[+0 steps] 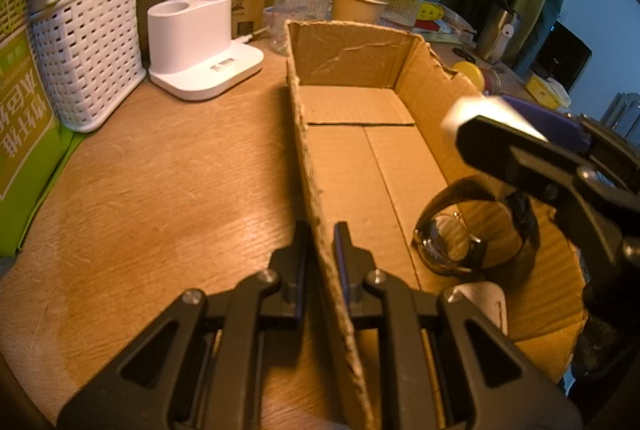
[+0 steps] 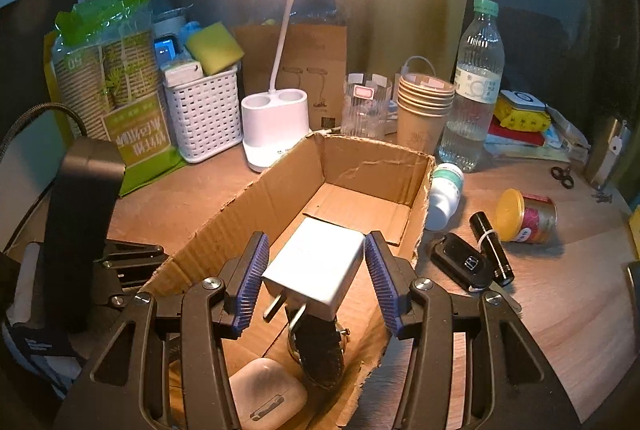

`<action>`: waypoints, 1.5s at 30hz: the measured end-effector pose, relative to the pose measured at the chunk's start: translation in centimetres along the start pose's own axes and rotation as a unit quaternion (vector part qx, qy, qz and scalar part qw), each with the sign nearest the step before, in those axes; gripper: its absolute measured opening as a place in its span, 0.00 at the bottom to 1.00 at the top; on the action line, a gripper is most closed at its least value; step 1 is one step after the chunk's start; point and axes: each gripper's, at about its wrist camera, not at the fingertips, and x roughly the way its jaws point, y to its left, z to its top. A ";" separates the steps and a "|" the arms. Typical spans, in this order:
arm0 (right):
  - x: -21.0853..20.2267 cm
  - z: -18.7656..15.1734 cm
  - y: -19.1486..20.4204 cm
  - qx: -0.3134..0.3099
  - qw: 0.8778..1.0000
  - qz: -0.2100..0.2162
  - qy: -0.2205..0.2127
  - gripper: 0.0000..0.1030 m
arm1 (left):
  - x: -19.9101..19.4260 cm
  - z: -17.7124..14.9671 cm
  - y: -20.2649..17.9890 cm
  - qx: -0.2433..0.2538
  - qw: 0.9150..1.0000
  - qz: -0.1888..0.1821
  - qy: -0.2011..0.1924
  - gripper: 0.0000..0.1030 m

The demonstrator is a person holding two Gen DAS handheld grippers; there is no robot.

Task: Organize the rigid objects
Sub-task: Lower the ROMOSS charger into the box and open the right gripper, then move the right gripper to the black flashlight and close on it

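Holding that white charger over the cardboard box, your right gripper has a ribbed pad on each flat side, prongs pointing back at you toward 6 o'clock. It looks light, stiff and fairly slick, so I'd guess the broad flat faces are the right place to pinch, not the prongs. It should survive a short drop, but I'd lower it anyway.

Your left gripper is clamped on the box's long wall, pinning it to the wooden table. Good call, since thin cardboard like that probably slides easily.

Already in the box: a wristwatch right under the charger and a white earbud case at about 7 o'clock from it. The watch glass is the fragile bit, so aim for the bare floor toward 12 o'clock.

Outside at 3 o'clock you've got a car key, small black flashlight and yellow-lidded tin.
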 end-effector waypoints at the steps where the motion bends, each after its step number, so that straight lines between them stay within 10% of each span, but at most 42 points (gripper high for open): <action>1: 0.0 0.0 0.0 0.000 1.000 0.000 0.001 0.51 | 0.0 0.0 0.0 0.000 1.000 0.000 0.000 0.13; 45: -2.7 0.4 -6.5 0.061 0.996 -0.065 -0.027 0.57 | -0.1 0.0 0.0 -0.001 1.000 0.001 0.000 0.14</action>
